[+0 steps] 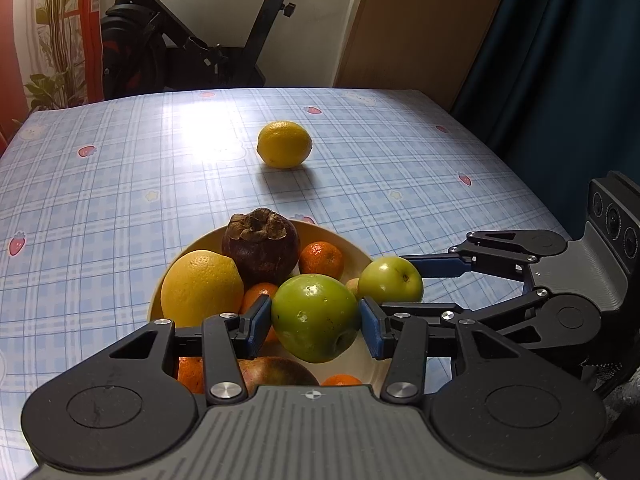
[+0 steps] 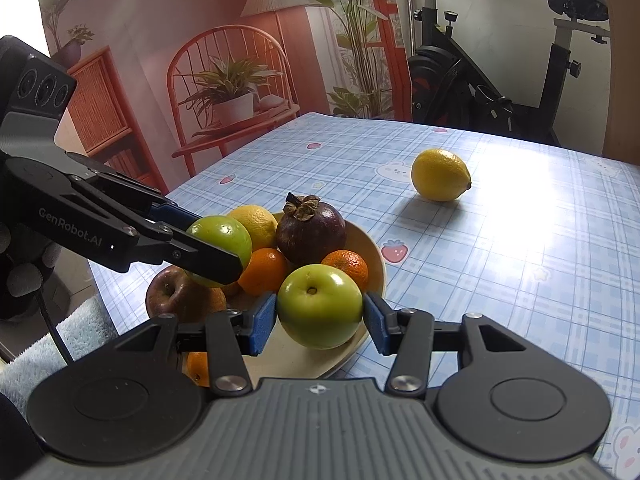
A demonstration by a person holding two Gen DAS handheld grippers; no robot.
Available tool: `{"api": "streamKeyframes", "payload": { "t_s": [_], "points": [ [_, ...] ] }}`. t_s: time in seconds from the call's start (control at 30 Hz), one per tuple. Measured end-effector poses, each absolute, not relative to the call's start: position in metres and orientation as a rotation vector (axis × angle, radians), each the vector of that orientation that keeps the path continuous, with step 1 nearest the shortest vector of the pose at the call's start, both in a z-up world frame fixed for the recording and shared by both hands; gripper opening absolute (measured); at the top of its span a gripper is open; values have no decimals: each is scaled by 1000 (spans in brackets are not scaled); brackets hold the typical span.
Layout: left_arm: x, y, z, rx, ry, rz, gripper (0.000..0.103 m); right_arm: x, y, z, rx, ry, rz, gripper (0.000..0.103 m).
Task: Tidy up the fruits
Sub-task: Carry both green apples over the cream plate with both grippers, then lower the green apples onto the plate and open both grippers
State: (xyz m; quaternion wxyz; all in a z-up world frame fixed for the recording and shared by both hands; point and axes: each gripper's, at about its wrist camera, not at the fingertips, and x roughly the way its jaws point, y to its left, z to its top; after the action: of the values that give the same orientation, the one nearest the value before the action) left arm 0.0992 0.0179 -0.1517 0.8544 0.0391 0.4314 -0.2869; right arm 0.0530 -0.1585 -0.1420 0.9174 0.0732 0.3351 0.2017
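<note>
Apples: we've got two green ones, both right over the bowl (image 1: 362, 258). The bigger green apple (image 1: 315, 317) sits between our left gripper (image 1: 315, 322) pads, the smaller green apple (image 2: 320, 306) between our right gripper (image 2: 320, 322) pads.
Grip: both sets of blue pads press on the apple sides, so each tool is clamped on its fruit, not loose.
Why held like this: looks to us like both apples are being brought to the pile together, low over the near rim, so they don't roll when let go.
Bowl contents: mangosteen (image 1: 261, 245), a big yellow citrus (image 1: 202, 286), a few mandarins (image 1: 321, 259), a red apple (image 2: 176, 294) at the near edge. Pretty crowded.
In the way: the two grippers sit close, right one crossing beside the left apple, so they could bump.
Still out: one lemon (image 1: 285, 144) alone on the checked tablecloth (image 1: 120, 184), well apart from the bowl.
Background: exercise bike (image 2: 500, 72), not our problem.
</note>
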Motion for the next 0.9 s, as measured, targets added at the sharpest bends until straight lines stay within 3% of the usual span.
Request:
{"api": "streamKeyframes", "payload": {
  "t_s": [0.9],
  "points": [
    [106,14,-161,68,941,-580,50,50,-153,-149,130,713,428,51]
  ]
}}
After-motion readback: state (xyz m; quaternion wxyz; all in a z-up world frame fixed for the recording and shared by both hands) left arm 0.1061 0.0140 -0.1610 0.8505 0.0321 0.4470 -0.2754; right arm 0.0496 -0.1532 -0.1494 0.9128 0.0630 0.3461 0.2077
